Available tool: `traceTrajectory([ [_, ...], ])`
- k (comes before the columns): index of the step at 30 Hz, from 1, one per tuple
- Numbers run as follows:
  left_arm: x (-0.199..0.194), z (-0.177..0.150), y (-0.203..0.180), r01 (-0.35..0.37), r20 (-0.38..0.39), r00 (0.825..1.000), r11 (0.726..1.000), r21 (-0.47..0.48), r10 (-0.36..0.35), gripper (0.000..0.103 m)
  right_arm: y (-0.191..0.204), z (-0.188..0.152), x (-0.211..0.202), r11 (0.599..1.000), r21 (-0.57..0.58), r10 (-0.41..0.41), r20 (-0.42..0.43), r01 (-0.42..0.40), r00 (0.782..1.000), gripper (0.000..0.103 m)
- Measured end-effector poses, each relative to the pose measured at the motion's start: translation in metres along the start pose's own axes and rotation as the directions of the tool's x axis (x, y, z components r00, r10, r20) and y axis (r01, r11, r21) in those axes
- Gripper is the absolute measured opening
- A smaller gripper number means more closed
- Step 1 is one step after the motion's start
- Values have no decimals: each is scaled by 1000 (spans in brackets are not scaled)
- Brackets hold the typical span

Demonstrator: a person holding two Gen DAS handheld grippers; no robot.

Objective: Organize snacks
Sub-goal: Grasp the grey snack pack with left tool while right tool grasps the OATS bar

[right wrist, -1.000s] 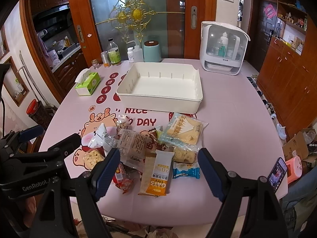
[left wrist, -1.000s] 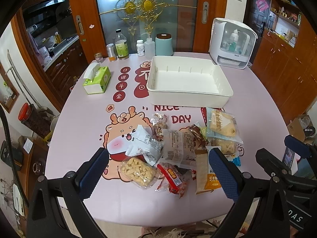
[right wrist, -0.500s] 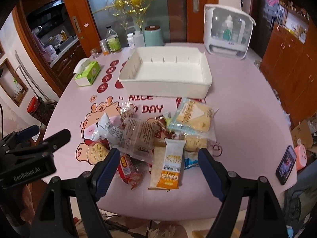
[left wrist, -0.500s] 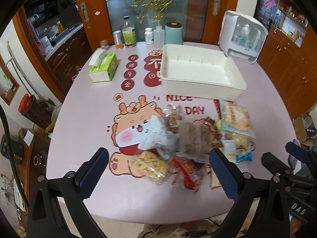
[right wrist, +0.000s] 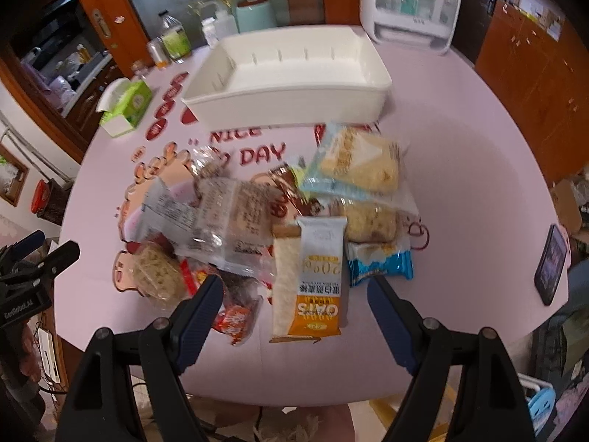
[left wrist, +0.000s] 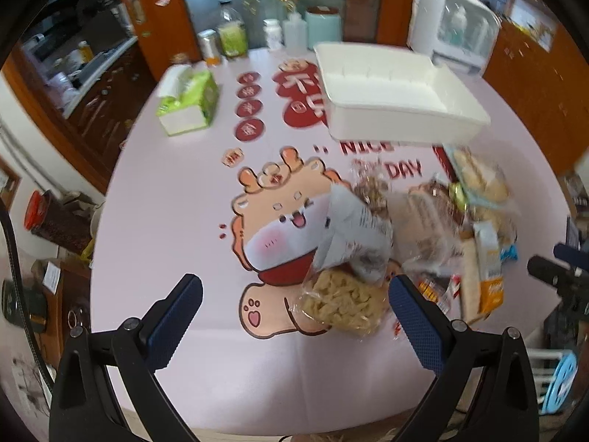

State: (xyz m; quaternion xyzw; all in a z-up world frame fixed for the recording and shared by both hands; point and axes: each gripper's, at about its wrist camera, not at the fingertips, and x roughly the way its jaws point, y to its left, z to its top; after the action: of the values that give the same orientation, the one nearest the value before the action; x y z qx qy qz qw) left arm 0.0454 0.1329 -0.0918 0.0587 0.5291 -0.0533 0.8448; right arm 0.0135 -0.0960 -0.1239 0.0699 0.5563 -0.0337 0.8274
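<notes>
A pile of wrapped snacks (right wrist: 279, 217) lies on the pink table, in front of an empty white bin (right wrist: 291, 73). It includes an orange OATS bar (right wrist: 318, 280), a blue packet (right wrist: 379, 263), a pale cracker bag (right wrist: 359, 164) and a clear bag of puffs (left wrist: 342, 304). My right gripper (right wrist: 294, 287) is open and empty, above the near edge of the pile over the OATS bar. My left gripper (left wrist: 294, 289) is open and empty, just left of the pile by the puff bag. The bin also shows in the left wrist view (left wrist: 394, 95).
A green tissue box (left wrist: 187, 101) stands at the left. Bottles and jars (left wrist: 257, 37) and a white appliance (right wrist: 410, 3) stand at the table's far edge. A phone (right wrist: 552, 263) lies at the right edge. The table (left wrist: 165, 202) has a cartoon print.
Both grippers have moved forward and lower toward the snack pile. The left view has swung left, so the pile sits more to its right. Jaws stay open.
</notes>
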Motion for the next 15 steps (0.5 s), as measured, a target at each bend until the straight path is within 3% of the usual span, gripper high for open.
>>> traceTrajectory([
  [8,63,11,-6,109,-76,992,992,58,-104,101,-17,-7,47,998,56,2,-82,2,997,81],
  [13,102,28,-14,219,-136,968,974,55,-209,101,-24,-8,72,997,79,6,-131,5,991,81],
  [15,115,34,-19,226,-153,965,973,57,-215,101,-27,-7,81,995,99,3,-143,11,990,81],
])
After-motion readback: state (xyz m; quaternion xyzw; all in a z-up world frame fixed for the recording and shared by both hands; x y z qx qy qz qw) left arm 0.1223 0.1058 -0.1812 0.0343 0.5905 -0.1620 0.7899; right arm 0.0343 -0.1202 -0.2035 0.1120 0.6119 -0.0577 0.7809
